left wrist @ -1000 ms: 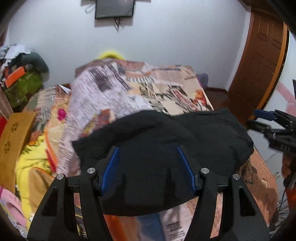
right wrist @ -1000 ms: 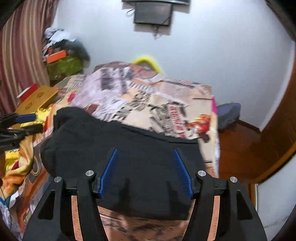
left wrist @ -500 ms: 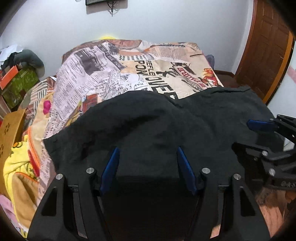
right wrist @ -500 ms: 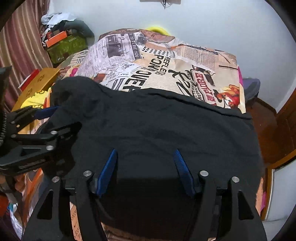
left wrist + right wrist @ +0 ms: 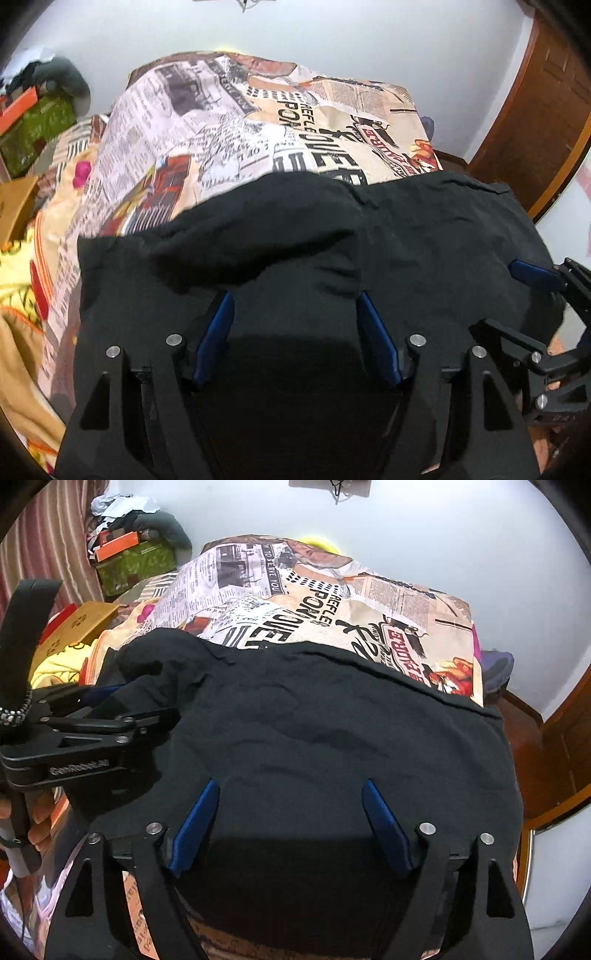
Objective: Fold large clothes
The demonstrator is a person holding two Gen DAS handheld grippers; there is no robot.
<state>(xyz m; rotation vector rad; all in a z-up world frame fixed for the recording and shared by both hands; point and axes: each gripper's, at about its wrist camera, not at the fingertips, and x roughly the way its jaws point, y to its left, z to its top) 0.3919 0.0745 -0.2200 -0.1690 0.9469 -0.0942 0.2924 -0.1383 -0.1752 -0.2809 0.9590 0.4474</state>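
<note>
Garment: black cloth [image 5: 424,251], large, lay spread over the lower half of both frames, on the bed [image 5: 229,122]; a loose lump of it sat bunched at centre left of the left wrist view, and rumpled at upper left of the right wrist view.
Bed: newspaper-print cover, bare in the upper centre of both frames.
Left gripper [image 5: 295,332]: lower centre of its own view; blue pads [image 5: 216,332] spread, jaws had just been opening. Black cloth filled the gap, but the pads did not appear to press on it.
Right gripper [image 5: 291,819]: lower centre of its own view, at right edge of the left wrist view; jaws had just been opening wide, pads apart, cloth under and between them, not pinched as far as could be told.
Position: both grippers low over the near edge of the garment, side by side, pointing steeply down.
Step in hand: judged to be the release after laying the garment on the bed.
Progress: early to middle; cloth flat at right, not at left.
Next move: probably lift clear, smooth or open the left lump, then take a fresh edge for the fold.
Surroundings: wooden door [image 5: 535,122] at right; clutter [image 5: 133,554] at upper left.
</note>
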